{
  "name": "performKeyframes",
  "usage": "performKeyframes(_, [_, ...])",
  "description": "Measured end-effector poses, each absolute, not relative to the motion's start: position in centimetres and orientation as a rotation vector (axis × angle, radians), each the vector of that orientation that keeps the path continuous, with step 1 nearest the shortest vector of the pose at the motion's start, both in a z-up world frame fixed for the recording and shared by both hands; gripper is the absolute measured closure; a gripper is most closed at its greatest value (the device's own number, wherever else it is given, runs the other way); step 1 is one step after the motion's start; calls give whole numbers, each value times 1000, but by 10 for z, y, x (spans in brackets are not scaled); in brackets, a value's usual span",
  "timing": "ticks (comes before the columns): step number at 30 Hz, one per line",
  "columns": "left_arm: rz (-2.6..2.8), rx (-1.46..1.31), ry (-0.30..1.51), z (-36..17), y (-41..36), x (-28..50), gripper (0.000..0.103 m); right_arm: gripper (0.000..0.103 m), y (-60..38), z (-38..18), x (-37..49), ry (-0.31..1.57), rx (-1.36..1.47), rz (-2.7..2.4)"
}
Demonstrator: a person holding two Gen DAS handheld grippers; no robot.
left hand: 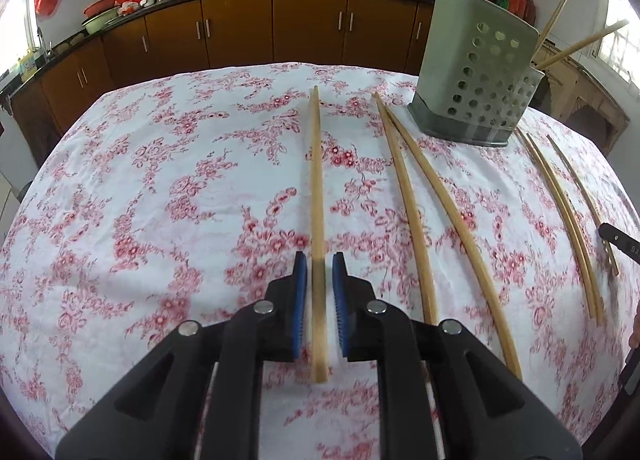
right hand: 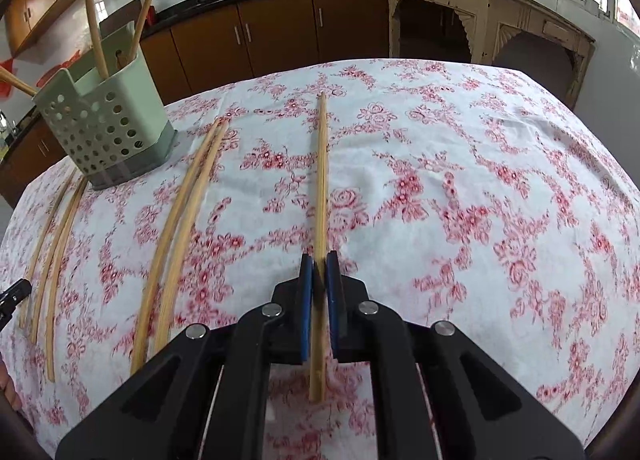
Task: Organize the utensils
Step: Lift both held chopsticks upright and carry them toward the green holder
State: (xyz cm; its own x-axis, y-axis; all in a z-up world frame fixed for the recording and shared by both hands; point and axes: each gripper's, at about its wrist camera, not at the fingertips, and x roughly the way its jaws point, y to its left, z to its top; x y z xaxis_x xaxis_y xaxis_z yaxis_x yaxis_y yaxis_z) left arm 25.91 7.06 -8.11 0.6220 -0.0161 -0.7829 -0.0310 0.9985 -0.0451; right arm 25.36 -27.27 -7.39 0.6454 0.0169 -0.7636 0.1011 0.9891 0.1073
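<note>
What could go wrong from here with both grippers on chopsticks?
1. The left gripper has a gap between its blue pads and the wooden chopstick; lifting now could leave it behind.
2. The right gripper clamps its long wooden chopstick near one end, so it may pivot.
3. The perforated pale-green utensil holder already holds leaning chopsticks; insertion could snag.

Pale, smooth wooden chopsticks [left hand: 317, 195] lie on a matt, creased floral cloth [left hand: 160, 187]. The perforated holder [left hand: 476, 71] looks like matt plastic.

My two wrist cameras sit close behind their fingers [left hand: 300, 280] and look steeply down along them at the desk [left hand: 160, 179]. Both views share the holder [left hand: 476, 79], right of my left fingers, left of my right.
</note>
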Motion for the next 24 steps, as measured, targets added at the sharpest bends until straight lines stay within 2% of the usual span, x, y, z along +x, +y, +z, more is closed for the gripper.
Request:
performKeyframes(3, [27,-43,900,-81,69,256,95,95,-271,-73,252,863,122,-53])
performKeyframes(12, [7,-41,899,-72,69,246,95,96,-280,-59,239,800,165,-41])
performKeyframes(24, [15,-29,710,0,77,225,95,96,-294,-3,218,594,146,-47])
